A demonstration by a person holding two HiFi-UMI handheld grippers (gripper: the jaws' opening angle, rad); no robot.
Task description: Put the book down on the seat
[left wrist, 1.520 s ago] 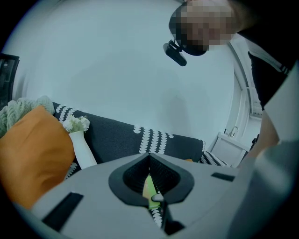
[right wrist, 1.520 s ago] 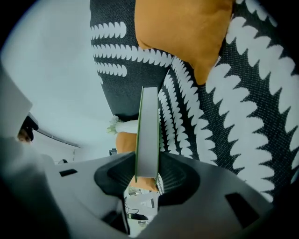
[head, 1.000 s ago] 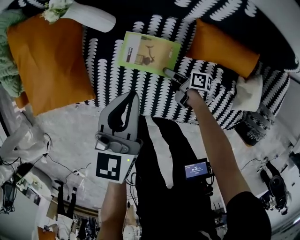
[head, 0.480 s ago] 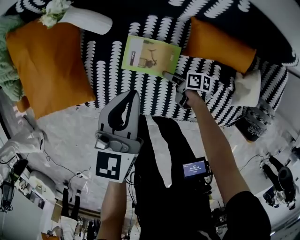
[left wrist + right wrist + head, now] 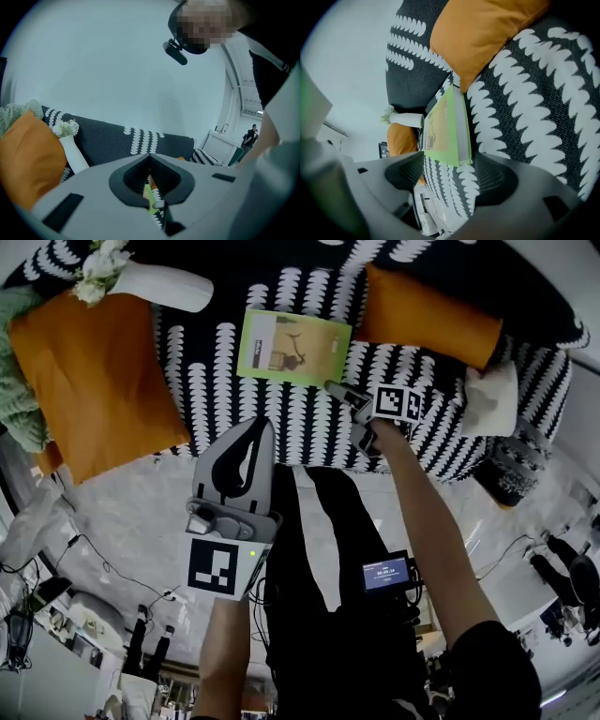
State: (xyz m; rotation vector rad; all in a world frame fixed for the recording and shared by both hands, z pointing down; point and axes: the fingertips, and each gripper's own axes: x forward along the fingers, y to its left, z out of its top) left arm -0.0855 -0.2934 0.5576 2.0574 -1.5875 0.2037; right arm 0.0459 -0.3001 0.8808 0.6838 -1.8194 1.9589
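living room: sofa [image 5: 309, 418], orange cushions [image 5: 94, 371], flower vase [image 5: 164, 285]

Soft, even indoor light casts only faint shadows, while fisheye bending and dark corners ring every view and close parts blur.

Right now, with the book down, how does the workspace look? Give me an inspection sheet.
Surface: patterned seat, dark with white marks.
Job's things: green book lies flat on the seat, not held.
Clutter: big cushion at left, small cushion at right, both orange; vase with flowers; green throw; white cloth.
Grippers: right gripper open at the book's near corner, pads off it; left gripper shut, empty, held back from the book.
Cables: loose cables on the floor.
Surroundings: screen unit at the person's waist.
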